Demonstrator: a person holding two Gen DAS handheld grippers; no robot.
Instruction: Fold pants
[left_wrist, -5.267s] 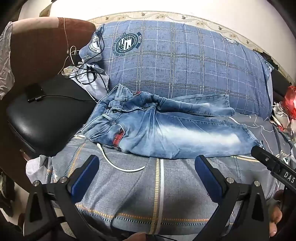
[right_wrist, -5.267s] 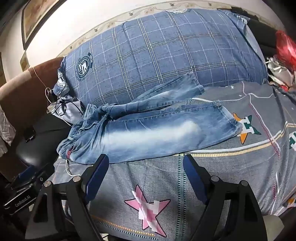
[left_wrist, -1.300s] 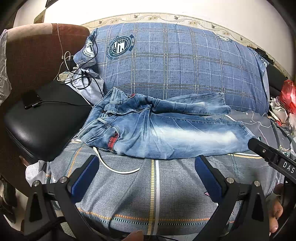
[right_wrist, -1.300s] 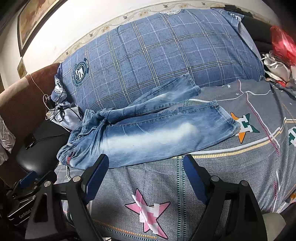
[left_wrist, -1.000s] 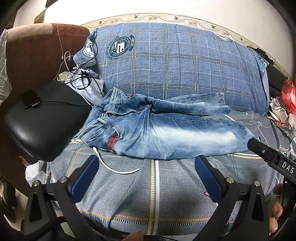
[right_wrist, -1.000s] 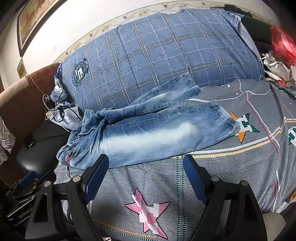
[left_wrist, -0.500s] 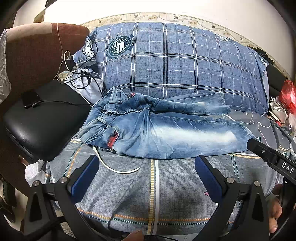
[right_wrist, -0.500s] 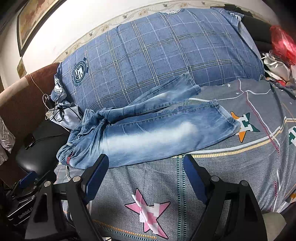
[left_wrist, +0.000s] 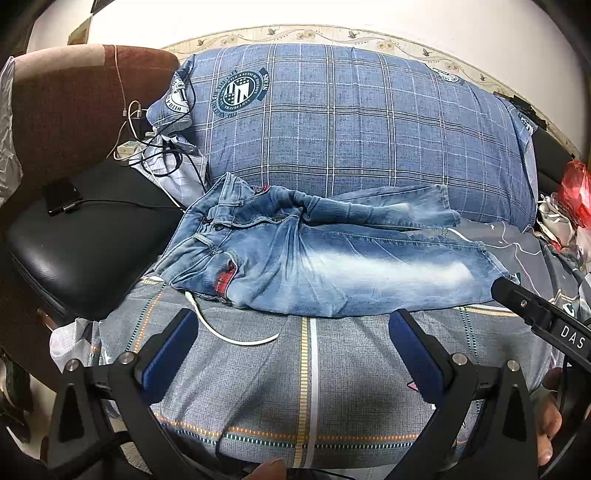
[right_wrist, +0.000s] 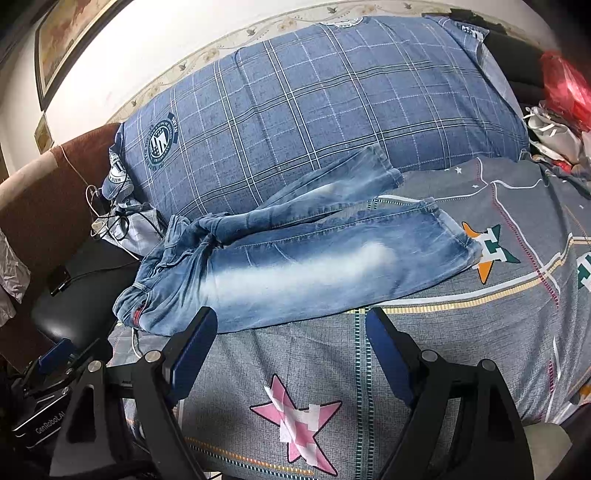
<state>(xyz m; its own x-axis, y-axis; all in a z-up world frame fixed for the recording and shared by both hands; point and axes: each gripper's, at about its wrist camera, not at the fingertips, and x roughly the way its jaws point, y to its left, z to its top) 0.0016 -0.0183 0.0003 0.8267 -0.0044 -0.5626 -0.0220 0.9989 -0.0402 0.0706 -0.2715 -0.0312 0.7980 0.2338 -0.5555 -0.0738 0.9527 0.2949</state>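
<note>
Pants (left_wrist: 325, 269) lie unfolded on the bedspread (left_wrist: 306, 387), beyond both grippers and touched by neither. Left gripper (left_wrist: 291, 347): fingers (left_wrist: 168, 354) spread wide, nothing between them, hovering over bare bedspread just short of the pants' near edge. Right gripper (right_wrist: 288, 343): fingers (right_wrist: 388, 354) also spread wide and empty, the left fingertip overlapping the pants' near hem in the right wrist view (contact cannot be told from this angle). Pants are pale washed denim, stretched lengthwise: waistband at the left end with a bit of red lining showing, near leg lying flat with a white faded stripe down it, far leg angled away from it so that its cuff rests up against the plaid pillow (left_wrist: 351, 122). The pillow lies directly behind the pants, blue check with round crests. A white cable (left_wrist: 229, 332) curls out from under the waistband end onto the bedspread, between the pants and the left gripper. Left of the waistband, a black padded seat (left_wrist: 81, 240) with a dark phone and cord on it; tangled cables (left_wrist: 155, 147) sit between seat and pillow. On the bedspread, a pink star (right_wrist: 299, 424) in front of the pants, an orange star (right_wrist: 484, 254) just beyond the near cuff. Red bag (right_wrist: 565, 88) far past the cuffs.
</note>
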